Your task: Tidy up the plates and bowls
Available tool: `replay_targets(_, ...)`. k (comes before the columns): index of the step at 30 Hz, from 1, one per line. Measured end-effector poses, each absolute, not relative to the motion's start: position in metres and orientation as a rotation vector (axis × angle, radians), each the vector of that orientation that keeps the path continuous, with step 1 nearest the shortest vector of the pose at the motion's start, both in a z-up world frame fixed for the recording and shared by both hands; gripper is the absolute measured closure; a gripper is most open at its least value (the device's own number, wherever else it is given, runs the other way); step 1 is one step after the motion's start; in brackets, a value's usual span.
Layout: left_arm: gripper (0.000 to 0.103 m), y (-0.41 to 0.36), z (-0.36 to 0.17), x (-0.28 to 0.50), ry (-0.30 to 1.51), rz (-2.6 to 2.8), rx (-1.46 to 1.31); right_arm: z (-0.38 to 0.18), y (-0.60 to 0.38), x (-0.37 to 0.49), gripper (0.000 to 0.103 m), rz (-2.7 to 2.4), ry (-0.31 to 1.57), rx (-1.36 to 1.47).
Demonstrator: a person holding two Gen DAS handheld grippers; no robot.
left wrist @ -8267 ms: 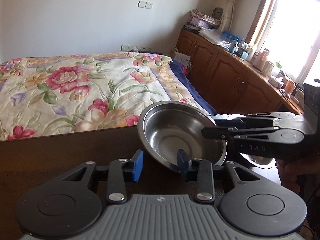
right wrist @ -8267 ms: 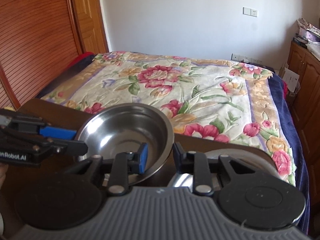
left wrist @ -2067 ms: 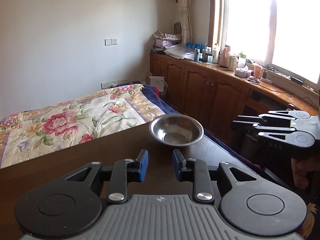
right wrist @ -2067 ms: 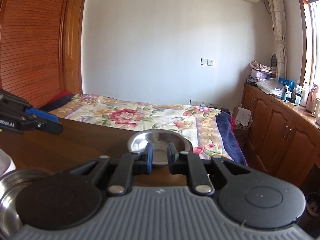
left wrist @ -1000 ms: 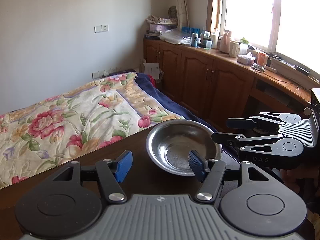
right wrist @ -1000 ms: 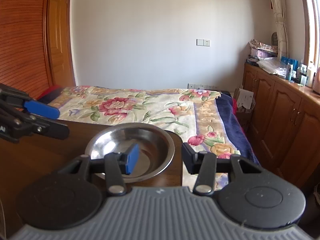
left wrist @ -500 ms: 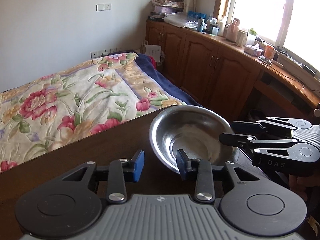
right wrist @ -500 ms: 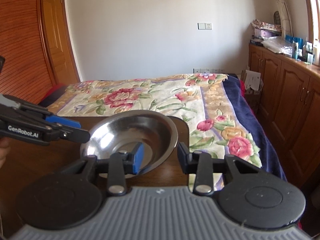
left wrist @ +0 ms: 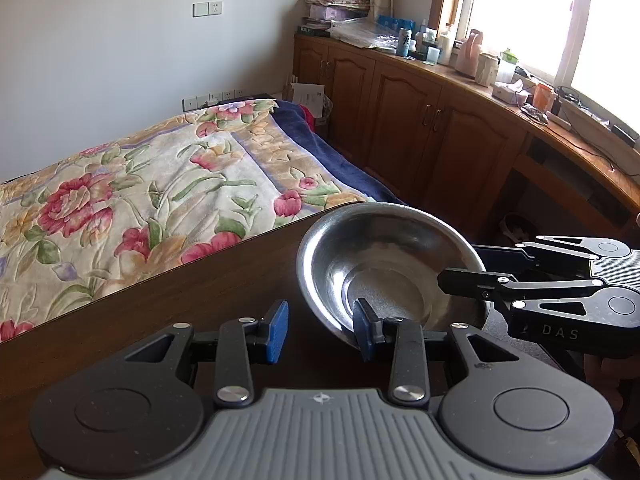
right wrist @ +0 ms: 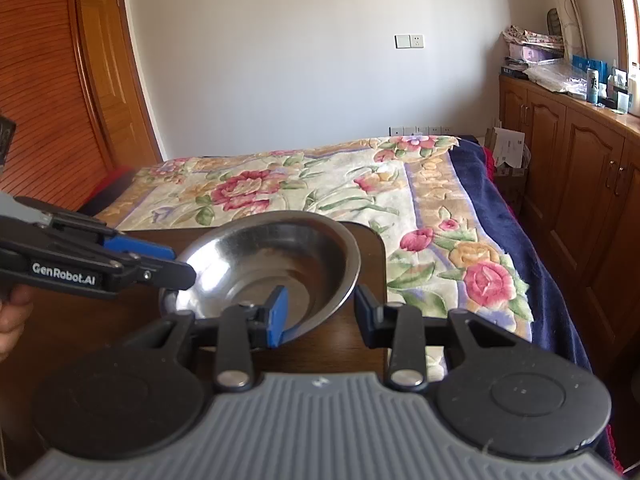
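a steel bowl (left wrist: 390, 276) sat tilted near the corner of a dark wooden table (left wrist: 180, 312), its open side turned toward the two cameras. in the left wrist view the bowl lay at about 1 o'clock from the left gripper (left wrist: 322, 330), whose blue-padded fingers (left wrist: 278, 326) stood moderately apart; the right-hand pad was inside the bowl's near rim and the other outside it, with a gap between them, so nothing was pinched. the right gripper (right wrist: 320, 314) was likewise spread partway, its left pad over the bowl's inner wall and its right pad just outside the rim, at about 12 o'clock from the camera. a floral bedspread (right wrist: 320, 192) lay beyond the table, with wooden cabinets (left wrist: 420, 120) toward 2 o'clock in the left view.
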State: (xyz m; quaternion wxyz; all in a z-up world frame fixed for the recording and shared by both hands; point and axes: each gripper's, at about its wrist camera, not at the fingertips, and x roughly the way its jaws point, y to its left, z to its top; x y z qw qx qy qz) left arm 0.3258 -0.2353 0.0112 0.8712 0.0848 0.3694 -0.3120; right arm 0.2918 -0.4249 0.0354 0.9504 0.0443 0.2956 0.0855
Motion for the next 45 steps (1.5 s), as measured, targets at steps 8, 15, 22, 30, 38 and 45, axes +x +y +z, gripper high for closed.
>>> replay_targets(8,0.083,-0.234,0.012,0.326,0.773,-0.648,0.175,0.034,-0.424,0.292,0.075,0.171,0.607,0.097)
replay_targets(15,0.083,-0.227,0.023,0.316,0.755,-0.659,0.162,0.042,-0.424,0.286,0.075,0.177,0.594,0.108)
replay_targets(22,0.083,-0.219,0.047,0.297,0.699,-0.675,0.163,0.058,-0.421,0.274,0.075,0.177,0.562,0.112)
replay_targets(30,0.083,-0.202,0.073,0.267,0.629,-0.688,0.158,0.079,-0.414,0.254,0.075,0.187,0.522,0.117)
replay_targets(38,0.082,-0.187,0.100,0.235,0.564,-0.687,0.166,0.102,-0.405,0.233,0.075,0.200,0.467,0.110)
replay_targets(45,0.082,-0.171,0.112,0.211,0.530,-0.692,0.153,0.112,-0.400,0.217,0.075,0.211,0.440,0.108)
